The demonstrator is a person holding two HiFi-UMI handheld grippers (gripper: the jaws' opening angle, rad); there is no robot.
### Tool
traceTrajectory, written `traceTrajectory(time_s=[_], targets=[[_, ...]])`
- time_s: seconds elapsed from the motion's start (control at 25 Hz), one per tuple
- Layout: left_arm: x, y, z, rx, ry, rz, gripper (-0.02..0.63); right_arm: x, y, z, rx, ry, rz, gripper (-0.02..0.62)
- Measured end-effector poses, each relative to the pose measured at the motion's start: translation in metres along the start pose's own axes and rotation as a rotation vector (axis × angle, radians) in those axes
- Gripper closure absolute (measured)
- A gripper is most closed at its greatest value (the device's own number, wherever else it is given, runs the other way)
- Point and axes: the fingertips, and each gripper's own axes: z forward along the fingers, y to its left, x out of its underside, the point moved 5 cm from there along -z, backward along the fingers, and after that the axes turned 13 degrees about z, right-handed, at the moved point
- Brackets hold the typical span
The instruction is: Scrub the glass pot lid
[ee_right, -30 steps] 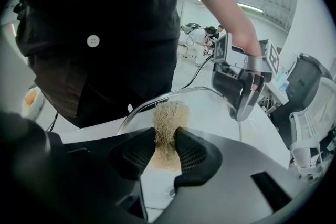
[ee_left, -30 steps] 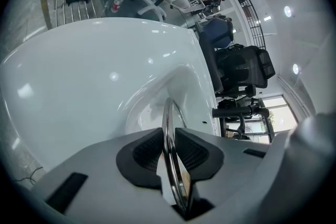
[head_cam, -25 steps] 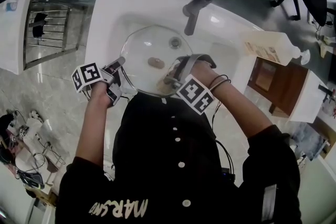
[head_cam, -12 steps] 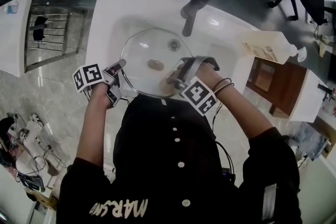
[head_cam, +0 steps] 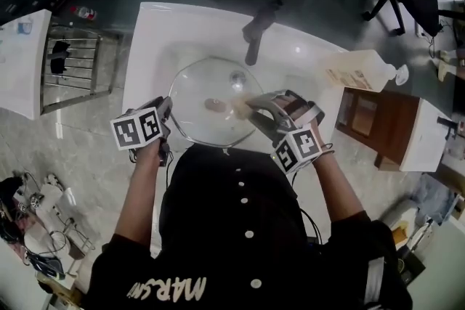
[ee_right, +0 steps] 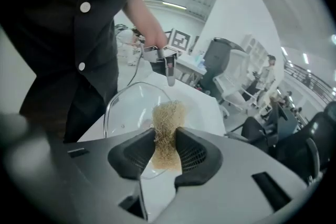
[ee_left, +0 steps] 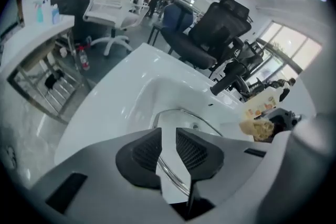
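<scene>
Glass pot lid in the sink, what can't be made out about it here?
Grime or suds on the clear round glass pot lid: head view, too small and see-through.
Its right edge: head view, covered by the right tongs and tan fibrous scrubber.
Part of its surface: right gripper view, behind the scrubber.

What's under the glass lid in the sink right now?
Through the clear round glass pot lid the white sink basin and its round drain show. The basin floor below the lid's near rim is hidden by the person's black shirt.
</scene>
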Motion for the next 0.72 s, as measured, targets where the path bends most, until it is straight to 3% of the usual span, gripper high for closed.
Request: traceTrajectory(time_s=[0.12, 0.28, 0.44, 0.6, 0.72], targets=[[-0.017, -0.012, -0.018, -0.023, -0.078, 0.13, 0.549, 0.002, -0.014, -0.022, 0.14, -0.049, 0.134, 0.457], [-0.048, -0.042, -0.051, 0.069, -0.312, 0.221, 0.578, -0.002, -0.029, -0.057, 0.318, -0.161, 0.326, 0.457], [-0.07, -0.074, -0.091, 0.128, -0.522, 0.303, 0.58, -0.025, -0.037, -0.095, 0.447, -0.27, 0.362, 0.457], [-0.088, -0.107, -0.123, 0.132, -0.66, 0.44, 0.581, -0.04, -0.049, -0.128, 0.521, -0.327, 0.389, 0.457], [-0.102, -0.136, -0.145, 0.15, -0.751, 0.525, 0.58, -0.045, -0.059, -0.157, 0.569, -0.434, 0.444, 0.457]])
